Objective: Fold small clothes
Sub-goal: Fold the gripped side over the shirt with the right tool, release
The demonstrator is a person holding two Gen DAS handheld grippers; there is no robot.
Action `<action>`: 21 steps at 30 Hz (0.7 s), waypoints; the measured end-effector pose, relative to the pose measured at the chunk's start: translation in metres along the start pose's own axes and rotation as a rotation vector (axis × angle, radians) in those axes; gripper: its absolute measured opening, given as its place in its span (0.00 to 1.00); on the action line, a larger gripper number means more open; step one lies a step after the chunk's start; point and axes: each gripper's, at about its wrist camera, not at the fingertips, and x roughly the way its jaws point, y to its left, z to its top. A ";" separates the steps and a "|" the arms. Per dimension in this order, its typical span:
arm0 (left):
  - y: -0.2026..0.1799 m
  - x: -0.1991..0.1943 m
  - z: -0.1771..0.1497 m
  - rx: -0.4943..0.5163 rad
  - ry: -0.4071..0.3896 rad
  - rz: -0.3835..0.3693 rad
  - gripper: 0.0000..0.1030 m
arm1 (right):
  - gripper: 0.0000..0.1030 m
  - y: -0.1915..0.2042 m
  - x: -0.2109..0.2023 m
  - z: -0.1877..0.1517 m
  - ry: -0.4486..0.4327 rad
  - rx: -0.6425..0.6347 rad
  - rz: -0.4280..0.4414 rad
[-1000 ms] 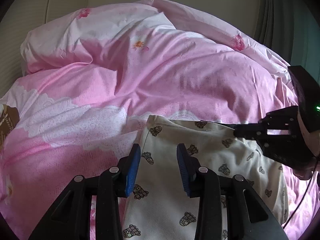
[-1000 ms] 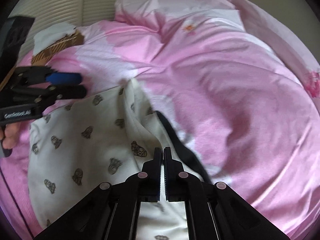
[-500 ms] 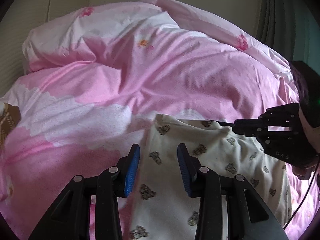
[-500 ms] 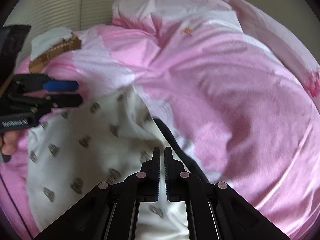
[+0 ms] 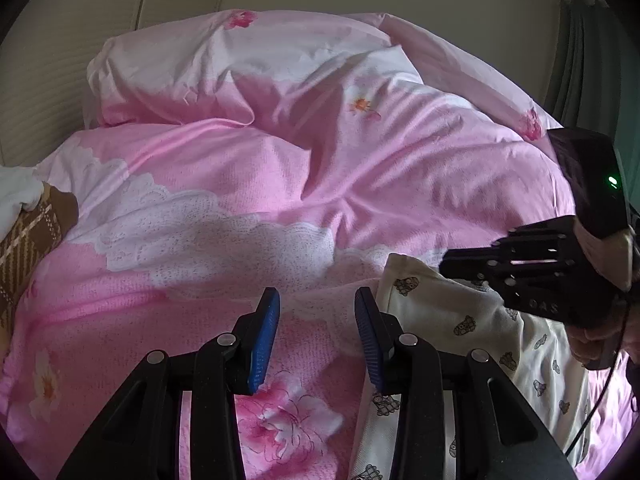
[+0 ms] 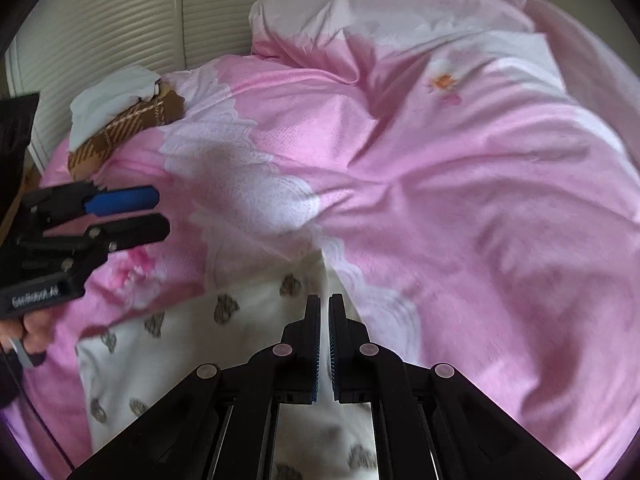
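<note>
1. Jaws of the right gripper are seen clenched on a thin fold of the cream printed garment, the fabric being pinched between the pads.
2. Jaws of the left gripper are held apart, with nothing between the blue pads; only the pink duvet is seen in the gap.
3. The garment is spread on the duvet, just right of the left gripper, its near edge being partly hidden behind that gripper's right finger in the left wrist view.
4. The garment's far corner is seen just beneath the tip of the right gripper in the left wrist view.
5. In the right wrist view the left gripper is held over the duvet, beyond the garment's left edge and apart from it.
6. Farther off, a brown checked cloth with a white cloth on it is found at the duvet's left edge.
7. Beyond the duvet, a ribbed pale wall panel is seen.
</note>
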 end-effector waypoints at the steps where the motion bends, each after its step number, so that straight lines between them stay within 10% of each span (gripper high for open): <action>1: 0.001 0.001 0.000 -0.002 0.001 -0.001 0.37 | 0.05 0.000 0.002 0.002 0.004 0.004 0.005; 21: 0.009 0.008 -0.006 -0.026 0.013 -0.030 0.37 | 0.05 -0.019 0.045 0.012 0.102 0.075 0.132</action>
